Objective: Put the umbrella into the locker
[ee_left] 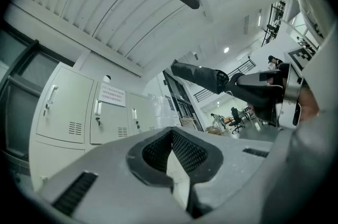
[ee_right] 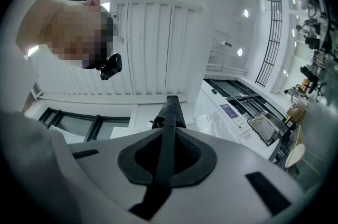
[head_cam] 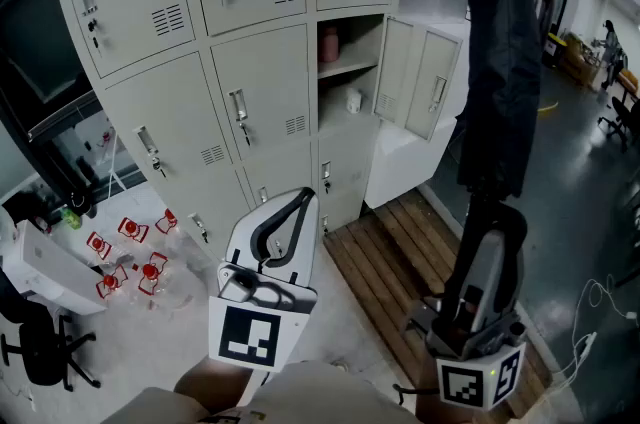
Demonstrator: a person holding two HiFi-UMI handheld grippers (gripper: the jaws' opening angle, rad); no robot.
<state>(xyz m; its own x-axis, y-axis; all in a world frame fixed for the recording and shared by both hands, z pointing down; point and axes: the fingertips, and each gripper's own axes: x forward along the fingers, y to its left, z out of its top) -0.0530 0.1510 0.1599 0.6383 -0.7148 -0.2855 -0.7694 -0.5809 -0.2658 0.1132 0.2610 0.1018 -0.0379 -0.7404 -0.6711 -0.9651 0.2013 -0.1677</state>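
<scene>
No wording can be read. A paper notice (ee_left: 112,95) on an upper locker door (ee_left: 108,122) carries lines of print too small to make out. The left marker cube (head_cam: 247,337) and right marker cube (head_cam: 478,380) show only black-and-white square patterns.

The left gripper (head_cam: 283,230) tilts up toward the locker (head_cam: 250,62), low in front of it, jaws together with nothing between them. The right gripper (head_cam: 490,232) stands upright to the right of the locker, jaws clamped on the umbrella (head_cam: 500,62), holding it vertical.
</scene>
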